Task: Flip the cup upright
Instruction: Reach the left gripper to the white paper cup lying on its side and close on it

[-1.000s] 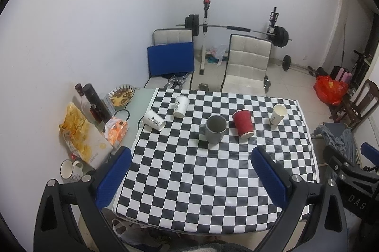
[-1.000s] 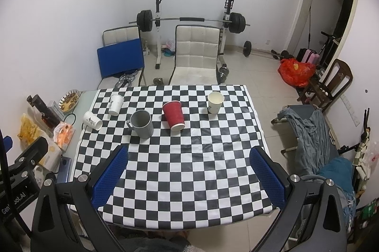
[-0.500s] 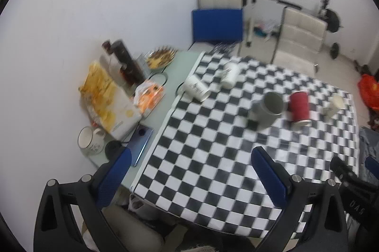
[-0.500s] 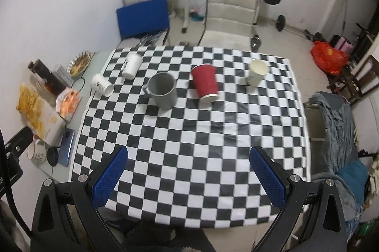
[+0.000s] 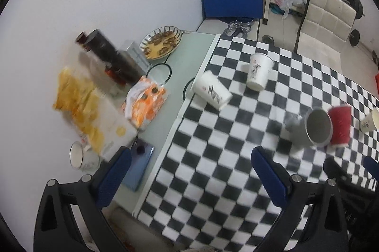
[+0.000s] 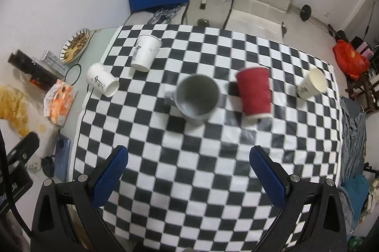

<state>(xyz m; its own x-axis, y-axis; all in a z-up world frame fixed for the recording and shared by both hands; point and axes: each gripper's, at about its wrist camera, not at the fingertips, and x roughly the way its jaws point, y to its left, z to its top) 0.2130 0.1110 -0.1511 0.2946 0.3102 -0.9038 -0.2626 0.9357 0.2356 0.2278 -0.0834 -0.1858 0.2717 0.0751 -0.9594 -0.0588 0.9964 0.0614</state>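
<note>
1. A white paper cup (image 6: 102,82) lies on its side at the left edge of the checkered tablecloth (image 6: 201,157), its open mouth facing toward the middle of the table; in the left wrist view the same cup (image 5: 211,90) rests right at the cloth's border.
2. Just beyond it stands a second white paper cup (image 6: 145,53), wide end on top and tilted in the fisheye view — whether that end is its mouth or its base cannot be told.
3. Near the cloth's centre sits a grey mug (image 6: 196,99), mouth up, handle to the left; beside it a red paper cup (image 6: 254,92) stands upside down, and farther right a cream paper cup (image 6: 312,84) stands upright.
4. The right gripper (image 6: 189,171) hovers above the near half of the table, jaws spread wide, nothing between its blue pads (image 6: 110,177); it points down at the mug, well apart from every cup.
5. The left gripper (image 5: 191,177) hangs over the table's left edge, jaws equally wide and empty, angled toward the tipped cup — not touching it.
6. Left of the cloth, on the bare tabletop (image 5: 189,58), lie a plate of food (image 5: 161,42), an orange snack packet (image 5: 144,104) and a yellow bag (image 5: 80,103).
</note>
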